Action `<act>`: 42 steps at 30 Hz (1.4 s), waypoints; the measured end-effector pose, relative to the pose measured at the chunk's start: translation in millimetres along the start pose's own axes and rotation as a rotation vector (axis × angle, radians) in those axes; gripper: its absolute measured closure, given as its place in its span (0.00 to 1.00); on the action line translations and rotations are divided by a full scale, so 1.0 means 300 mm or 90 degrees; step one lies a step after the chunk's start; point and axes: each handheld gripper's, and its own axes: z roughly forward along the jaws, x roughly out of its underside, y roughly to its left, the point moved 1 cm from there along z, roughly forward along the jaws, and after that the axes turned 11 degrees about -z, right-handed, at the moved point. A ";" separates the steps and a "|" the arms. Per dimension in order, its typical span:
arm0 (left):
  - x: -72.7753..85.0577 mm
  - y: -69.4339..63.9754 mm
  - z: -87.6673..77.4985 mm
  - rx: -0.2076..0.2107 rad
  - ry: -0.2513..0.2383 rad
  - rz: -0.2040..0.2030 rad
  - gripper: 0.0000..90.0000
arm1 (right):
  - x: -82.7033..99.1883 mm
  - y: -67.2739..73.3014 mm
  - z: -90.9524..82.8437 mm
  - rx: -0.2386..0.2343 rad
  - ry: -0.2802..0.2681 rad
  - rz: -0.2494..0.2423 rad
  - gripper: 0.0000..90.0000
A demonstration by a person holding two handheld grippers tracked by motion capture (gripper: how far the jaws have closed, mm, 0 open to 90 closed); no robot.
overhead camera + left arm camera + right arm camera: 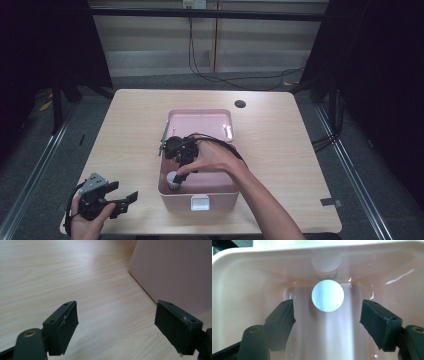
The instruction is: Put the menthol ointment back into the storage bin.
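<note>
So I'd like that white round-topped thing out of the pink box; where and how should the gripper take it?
Grip the white round-topped thing across its round sides, coming straight down from above. It stands near the pink box's end wall, so only the top is free. The right gripper is above it, jaws open on both sides.

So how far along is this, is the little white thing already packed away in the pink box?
Looks nearly done: the white round-topped object sits inside the open pink box, against its near wall. In hand: the right gripper is down inside the box with its jaws spread either side of the object, not touching it. The left gripper rests open on the table beside the box. Probably left: drawing the right gripper out and closing the lid.
</note>
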 end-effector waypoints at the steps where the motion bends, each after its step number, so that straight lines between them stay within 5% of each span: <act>1: 0.000 0.002 0.000 -0.002 0.000 0.001 0.21 | 0.007 0.007 -0.015 0.006 -0.006 0.005 0.31; 17: 0.001 0.002 0.001 -0.012 0.004 0.000 0.21 | 0.095 0.041 -0.077 0.038 -0.070 0.039 0.36; 32: 0.002 0.001 0.005 -0.010 0.010 -0.001 0.22 | 0.239 0.111 -0.177 0.108 -0.136 0.086 0.37; 42: 0.002 0.005 0.005 -0.012 0.010 -0.006 0.22 | 0.352 0.174 -0.256 0.156 -0.216 0.124 0.36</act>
